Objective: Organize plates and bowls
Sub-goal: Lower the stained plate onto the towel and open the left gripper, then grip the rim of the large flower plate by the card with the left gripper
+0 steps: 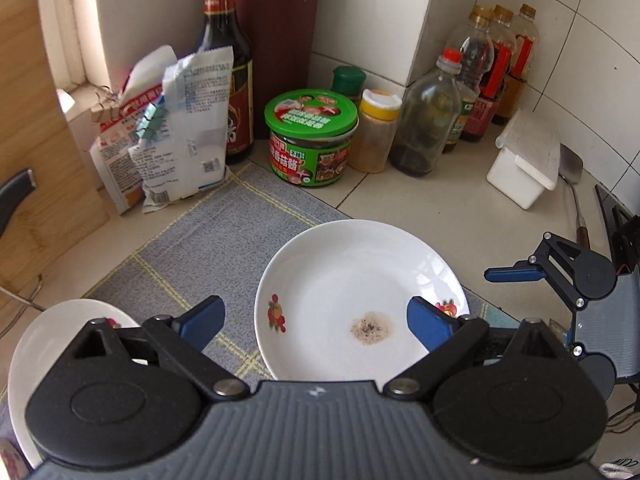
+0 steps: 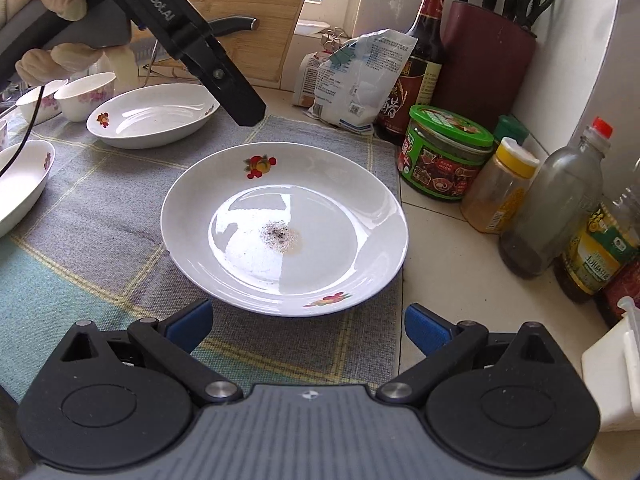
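A white plate with fruit prints and a speck of residue (image 1: 344,280) (image 2: 284,228) lies on the grey checked mat (image 1: 208,232) (image 2: 100,216). My left gripper (image 1: 316,324) is open and empty, hovering above the plate's near edge. My right gripper (image 2: 306,326) is open and empty, just short of the plate's rim; it also shows at the right of the left wrist view (image 1: 516,274). A second deep plate (image 2: 154,114) (image 1: 52,340) lies further left. Two small floral bowls (image 2: 86,94) stand behind it. Another white dish (image 2: 20,184) sits at the left edge.
Along the tiled wall stand a green-lidded jar (image 1: 310,136), a yellow-capped spice jar (image 1: 376,132), a glass bottle (image 1: 430,116), a soy sauce bottle (image 1: 224,60), oil bottles (image 1: 500,68), a knife block (image 2: 486,52) and paper bags (image 1: 176,128). A white box (image 1: 524,160) and a cutting board (image 1: 32,120) flank the mat.
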